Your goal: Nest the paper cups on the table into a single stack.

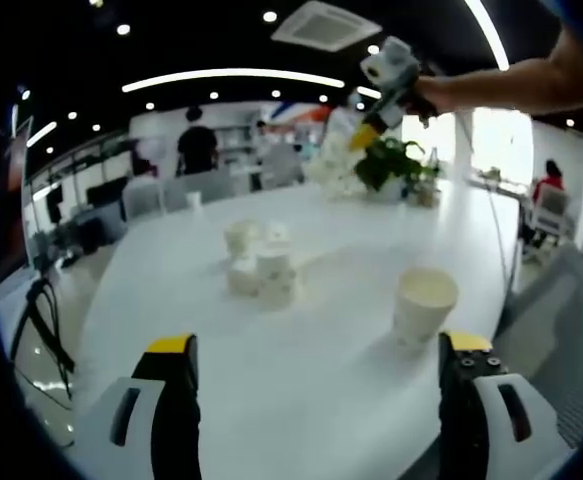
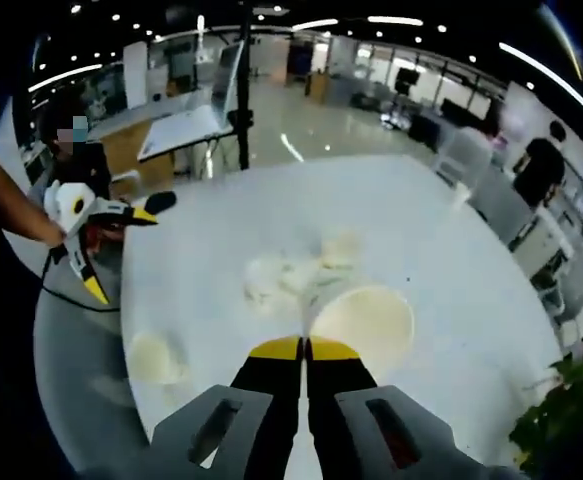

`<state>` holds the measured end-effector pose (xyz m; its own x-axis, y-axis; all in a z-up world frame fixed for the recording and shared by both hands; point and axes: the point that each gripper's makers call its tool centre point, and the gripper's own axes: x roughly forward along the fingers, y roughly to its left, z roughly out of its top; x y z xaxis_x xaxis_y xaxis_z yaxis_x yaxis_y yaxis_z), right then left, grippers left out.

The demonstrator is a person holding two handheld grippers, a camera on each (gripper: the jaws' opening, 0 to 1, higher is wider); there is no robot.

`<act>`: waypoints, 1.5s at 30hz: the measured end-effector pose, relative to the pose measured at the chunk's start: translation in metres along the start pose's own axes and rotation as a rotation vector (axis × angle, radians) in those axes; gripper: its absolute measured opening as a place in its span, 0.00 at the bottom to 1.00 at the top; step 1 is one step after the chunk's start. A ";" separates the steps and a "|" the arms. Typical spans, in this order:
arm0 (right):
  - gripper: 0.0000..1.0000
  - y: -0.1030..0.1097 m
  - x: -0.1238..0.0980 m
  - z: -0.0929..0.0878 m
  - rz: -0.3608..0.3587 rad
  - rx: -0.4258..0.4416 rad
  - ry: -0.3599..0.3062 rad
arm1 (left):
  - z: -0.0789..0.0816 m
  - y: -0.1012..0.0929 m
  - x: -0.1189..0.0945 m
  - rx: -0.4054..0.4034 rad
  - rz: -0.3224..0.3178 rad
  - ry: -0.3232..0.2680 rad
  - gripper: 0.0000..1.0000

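left gripper (image 1: 316, 352): jaws spread wide apart, nothing between them, hanging low over the near edge of the white counter (image 1: 331, 400)

right gripper (image 2: 303, 348): yellow tips pressed together, clenched. A wide cup mouth (image 2: 363, 322) sits right at the tips, and the picture is too smeared for me to tell whether its rim is pinched or it's just behind them. In the left gripper view the right gripper is up high (image 1: 386, 85) over the far side of the counter, held by a bare arm (image 1: 511, 85)

lone cup (image 1: 423, 305): upright, open end up, just beyond the left gripper's right jaw, well apart from the rest

cup cluster (image 1: 259, 262): a handful of paper cups bunched mid-counter, some touching; pretty blurry, so I won't count them. In the right gripper view they're a pale smudge (image 2: 291, 275) past the tips

plant (image 1: 391, 165): green leaves at the far end of the counter

background: open office, ceiling strip lights (image 1: 233, 76), a person in dark clothes (image 1: 197, 145) standing beyond the counter
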<state>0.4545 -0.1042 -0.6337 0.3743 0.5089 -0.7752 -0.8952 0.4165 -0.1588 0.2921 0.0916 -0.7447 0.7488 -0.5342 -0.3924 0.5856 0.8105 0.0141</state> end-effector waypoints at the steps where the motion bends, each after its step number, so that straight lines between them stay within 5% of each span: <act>1: 0.00 -0.004 -0.004 0.003 -0.016 -0.032 0.013 | 0.000 -0.001 0.000 0.000 -0.001 -0.001 0.98; 8: 0.00 -0.011 -0.020 0.023 -0.010 -0.128 0.054 | 0.000 -0.001 0.001 0.002 -0.003 0.005 0.98; 13: 0.00 -0.015 -0.018 0.005 0.007 -0.285 0.234 | -0.002 -0.003 0.001 0.010 -0.008 0.018 0.98; 17: 0.00 -0.015 -0.017 0.008 0.014 -0.369 0.306 | -0.002 -0.003 0.001 0.009 -0.006 0.018 0.98; 28: 0.00 -0.003 -0.004 0.015 0.048 -0.413 0.410 | -0.004 -0.001 0.001 0.005 -0.001 0.023 0.98; 45: 0.00 0.003 -0.002 0.018 -0.026 -0.364 0.496 | -0.009 0.000 0.002 -0.004 -0.003 0.044 0.98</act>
<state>0.4553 -0.0905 -0.6222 0.3182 0.0549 -0.9464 -0.9452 0.0956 -0.3122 0.2903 0.0929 -0.7539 0.7326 -0.5257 -0.4324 0.5867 0.8098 0.0094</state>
